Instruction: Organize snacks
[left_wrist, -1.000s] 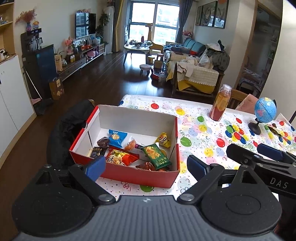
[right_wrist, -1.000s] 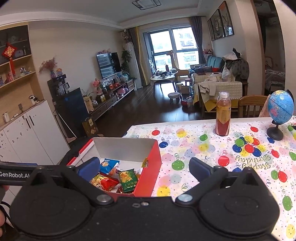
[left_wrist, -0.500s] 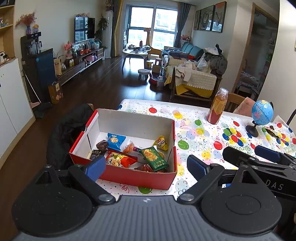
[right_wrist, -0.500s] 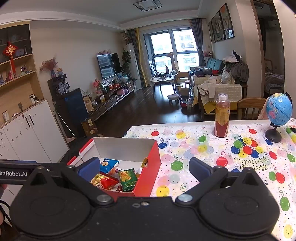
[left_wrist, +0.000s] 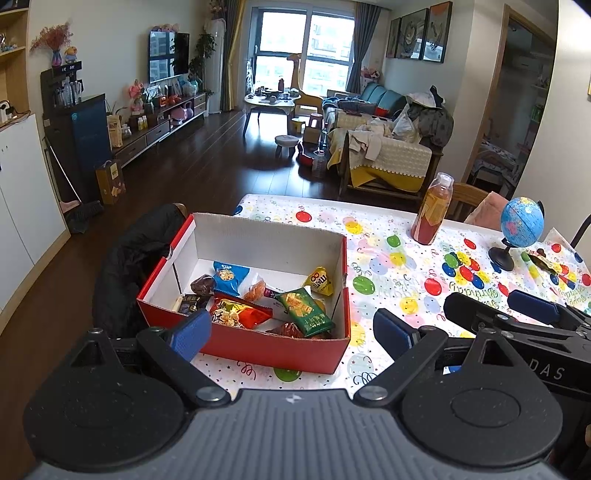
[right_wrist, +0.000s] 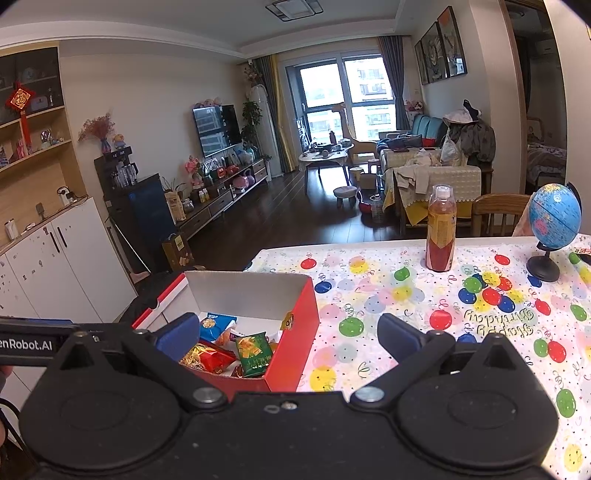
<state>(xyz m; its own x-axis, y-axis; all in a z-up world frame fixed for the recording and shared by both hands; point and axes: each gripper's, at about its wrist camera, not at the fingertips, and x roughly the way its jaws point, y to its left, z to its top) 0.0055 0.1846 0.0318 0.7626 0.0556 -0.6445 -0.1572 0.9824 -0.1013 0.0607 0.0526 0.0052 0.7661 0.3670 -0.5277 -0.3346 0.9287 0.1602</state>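
Left wrist: both tongs (left_wrist: 291, 328) apparently empty, agape.

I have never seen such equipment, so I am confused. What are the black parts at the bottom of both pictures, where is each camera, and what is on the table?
There is no robot here. A person holds two hand-held grippers, and each carries a wide-angle camera looking forward along its jaws. One picture comes from the left gripper, the other from the right gripper. The black shapes with blue pads are those jaws; both stand open and hold nothing. On the table, under a balloon-print cloth, a red box holds snack packets, such as a green packet and a blue packet. Further back stand a bottle and a small globe.
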